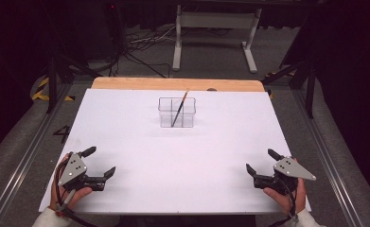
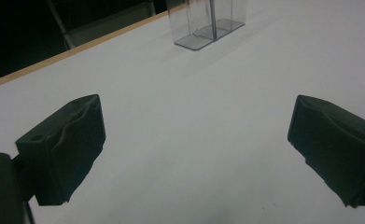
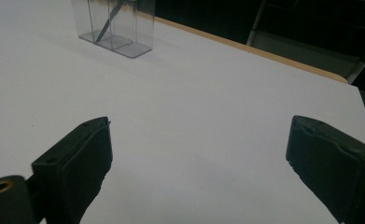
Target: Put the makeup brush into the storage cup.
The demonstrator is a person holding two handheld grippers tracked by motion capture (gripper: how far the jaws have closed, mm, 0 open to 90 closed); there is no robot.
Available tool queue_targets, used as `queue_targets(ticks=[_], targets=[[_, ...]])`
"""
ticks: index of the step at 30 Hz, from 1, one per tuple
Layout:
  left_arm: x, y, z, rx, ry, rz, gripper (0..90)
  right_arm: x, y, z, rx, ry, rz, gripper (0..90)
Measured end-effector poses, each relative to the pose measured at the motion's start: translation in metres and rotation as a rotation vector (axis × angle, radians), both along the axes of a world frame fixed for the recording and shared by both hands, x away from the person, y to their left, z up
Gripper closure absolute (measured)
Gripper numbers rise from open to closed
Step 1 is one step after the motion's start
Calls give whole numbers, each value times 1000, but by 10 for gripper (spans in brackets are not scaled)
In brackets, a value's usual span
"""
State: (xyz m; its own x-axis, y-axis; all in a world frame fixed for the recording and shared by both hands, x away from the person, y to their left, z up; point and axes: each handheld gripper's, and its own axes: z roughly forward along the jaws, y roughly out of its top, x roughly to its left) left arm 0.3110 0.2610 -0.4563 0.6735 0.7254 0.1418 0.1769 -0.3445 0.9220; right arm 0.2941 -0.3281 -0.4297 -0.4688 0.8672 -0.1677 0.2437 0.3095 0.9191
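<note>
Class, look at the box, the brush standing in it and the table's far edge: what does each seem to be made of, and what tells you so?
Box: likely clear hard plastic, glossy; the table shows through its walls.
Brush: apparently a wooden handle, orange-brown at the top, darker below; the tip is too small to judge.
Table edge: looks like light wood, matt tan, beyond the white top.

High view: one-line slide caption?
Both open tongs, left and right, rest at the near edge; a thin brush leans inside the clear plastic organiser.

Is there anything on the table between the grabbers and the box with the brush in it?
No. Bare white table lies between the left gripper, the right gripper and the clear box holding the brush.
</note>
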Motion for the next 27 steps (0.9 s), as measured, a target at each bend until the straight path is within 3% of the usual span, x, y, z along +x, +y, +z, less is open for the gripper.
queue_targets(ticks=[9, 27], targets=[[-1, -1, -1, 5, -3, 18, 55, 2, 1, -1, -23, -4, 26, 77], [-2, -2, 1, -2, -18, 13, 56, 1, 3, -1, -33, 0, 25, 77]])
